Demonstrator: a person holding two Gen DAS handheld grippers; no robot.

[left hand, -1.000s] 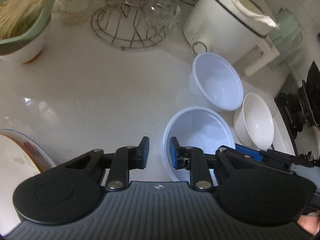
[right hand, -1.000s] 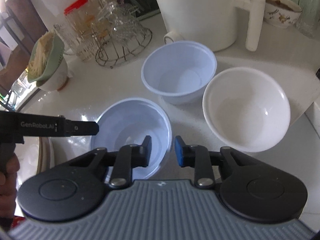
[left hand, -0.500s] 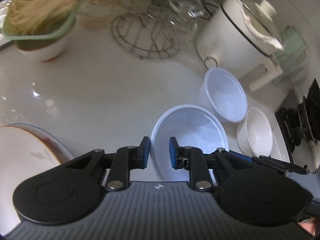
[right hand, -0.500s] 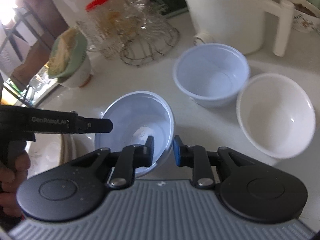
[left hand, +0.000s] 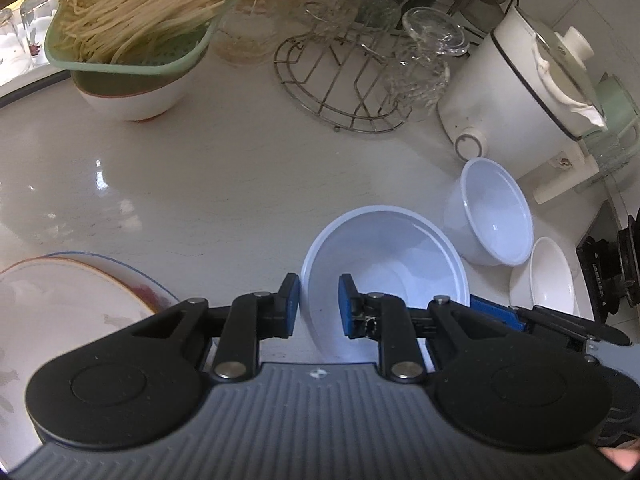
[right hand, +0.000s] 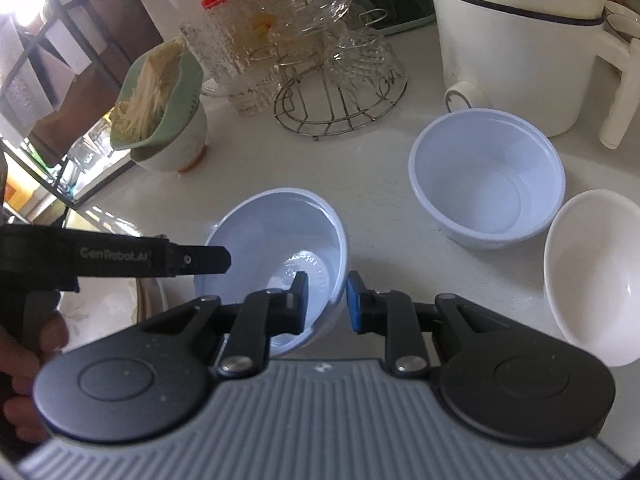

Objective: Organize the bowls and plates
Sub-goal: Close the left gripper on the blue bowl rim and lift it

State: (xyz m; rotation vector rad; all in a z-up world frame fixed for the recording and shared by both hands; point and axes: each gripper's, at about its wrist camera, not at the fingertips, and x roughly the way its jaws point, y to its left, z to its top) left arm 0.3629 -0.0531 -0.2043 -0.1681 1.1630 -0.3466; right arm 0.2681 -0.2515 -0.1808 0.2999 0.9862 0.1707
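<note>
Both grippers have carried the pale blue bowl [left hand: 384,264] leftward across the counter [left hand: 200,184], away from the deeper blue-white bowl [right hand: 486,188] and the white bowl [right hand: 592,276], which sit touching near the counter's right edge, both empty. The left gripper [left hand: 319,307] is nearly closed over the carried bowl's left rim, one pad inside and one outside; the right gripper [right hand: 327,300] pinches the opposite rim the same way. The bowl is thin, smooth plastic with a rolled lip, tilted in the right wrist view, and holds nothing.

At the counter's back left, a green strainer [left hand: 132,24] heaped with pale noodle-like strands sits on a white bowl with a reddish foot [left hand: 136,96]. A plate with a red-and-blue edge [left hand: 60,312] lies at the near left, partly cut off by the frame and the gripper body. Glassware on the wire rack [left hand: 344,88] is a blurred tangle. What the white cooker [right hand: 516,40] contains cannot be seen.
</note>
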